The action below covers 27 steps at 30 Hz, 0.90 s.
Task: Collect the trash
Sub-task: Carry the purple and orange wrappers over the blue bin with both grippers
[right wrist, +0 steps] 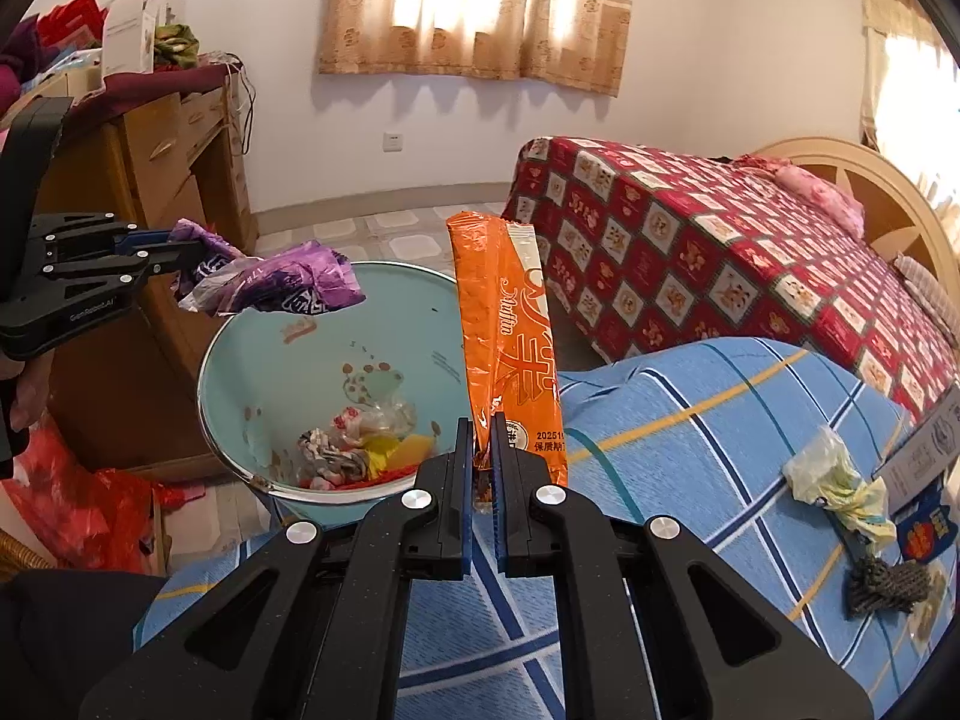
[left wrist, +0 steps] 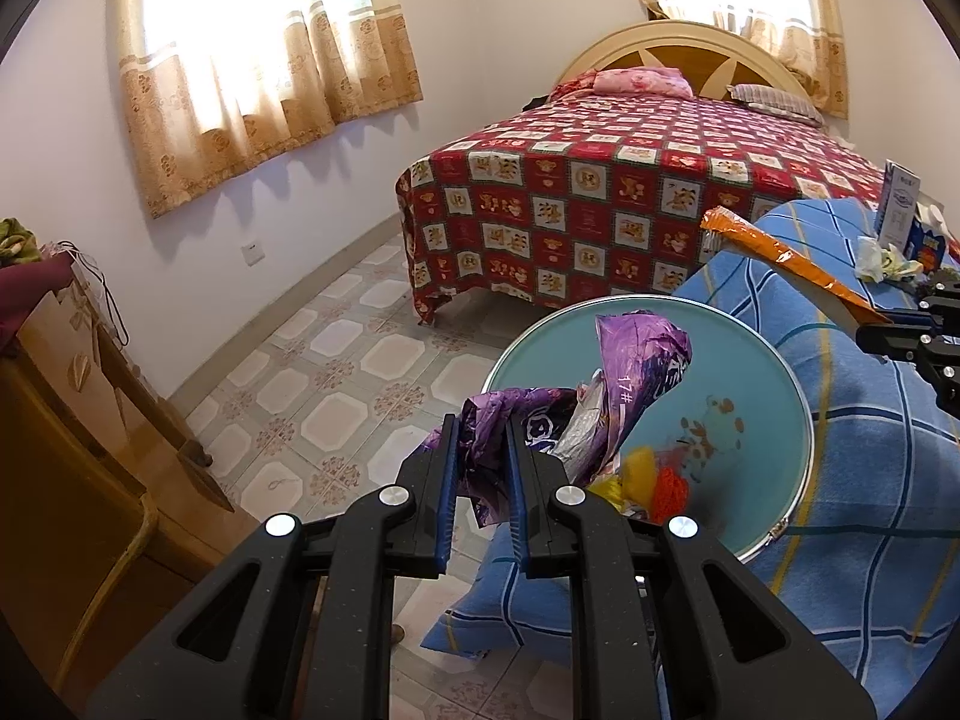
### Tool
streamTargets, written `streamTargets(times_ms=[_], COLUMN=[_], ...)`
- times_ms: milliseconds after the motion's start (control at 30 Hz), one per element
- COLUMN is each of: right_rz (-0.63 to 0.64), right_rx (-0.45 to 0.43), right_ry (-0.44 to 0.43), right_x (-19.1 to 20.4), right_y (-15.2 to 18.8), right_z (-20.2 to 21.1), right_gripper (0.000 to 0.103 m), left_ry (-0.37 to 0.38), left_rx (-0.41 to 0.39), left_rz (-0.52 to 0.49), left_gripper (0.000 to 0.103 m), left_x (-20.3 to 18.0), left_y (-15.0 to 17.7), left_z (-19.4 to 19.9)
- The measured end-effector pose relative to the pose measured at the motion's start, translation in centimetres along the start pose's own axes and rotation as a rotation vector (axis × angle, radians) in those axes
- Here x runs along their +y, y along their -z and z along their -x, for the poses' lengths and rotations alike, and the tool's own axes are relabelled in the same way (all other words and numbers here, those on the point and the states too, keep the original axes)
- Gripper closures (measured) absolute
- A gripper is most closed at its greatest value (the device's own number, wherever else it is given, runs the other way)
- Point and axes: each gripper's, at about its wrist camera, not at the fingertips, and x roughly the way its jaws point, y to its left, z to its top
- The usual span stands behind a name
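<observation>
Above the pale blue bin (left wrist: 744, 372), the left gripper (left wrist: 483, 456) was clamped on a crumpled purple wrapper (left wrist: 630, 384), its blue-lined fingers (left wrist: 447, 480) pinching one end while the rest of the wrapper hung over the bin's mouth. Seen from the right wrist view, the same wrapper (right wrist: 282, 285) stuck out past the left gripper (right wrist: 180, 261) and hovered over the near rim of the bin (right wrist: 240, 360), not touching it. Inside the bin lay a small heap of discarded wrappers (right wrist: 360, 444) in yellow, red, white and clear plastic. The right gripper (right wrist: 483, 450) was closed on the lower end of a long orange snack wrapper (right wrist: 504, 324), which stood nearly upright from the pinch, between the bin and the blue checked cloth (right wrist: 690, 420). In the left wrist view that orange wrapper (left wrist: 780, 258) slanted across the cloth (left wrist: 870, 450) toward the right gripper at the picture's edge. Farther right on the cloth lay a crumpled pale yellow-white wrapper (right wrist: 834, 486), a dark bundle of netting (right wrist: 882, 585) just below it, and a blue and white carton (right wrist: 924, 480) beside them. Behind stood a bed with a red patterned cover (right wrist: 720, 252), and a wooden cabinet (right wrist: 162, 180) stood by the wall to the left.
</observation>
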Motion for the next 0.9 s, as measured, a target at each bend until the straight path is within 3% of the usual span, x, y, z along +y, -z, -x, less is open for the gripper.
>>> streamTargets(times_ms=[900], right_rz=[0.042], right_rx=[0.005], right_ry=[-0.032], right_x=[1.7], right_y=[-0.7], right_z=[-0.9], right_gripper=[0.097], left_ry=[-0.028], left_rx=[0.001], left_rz=[0.025], left_gripper=[0.089], left_x=[0.9], left_y=[0.0], left_z=[-0.1])
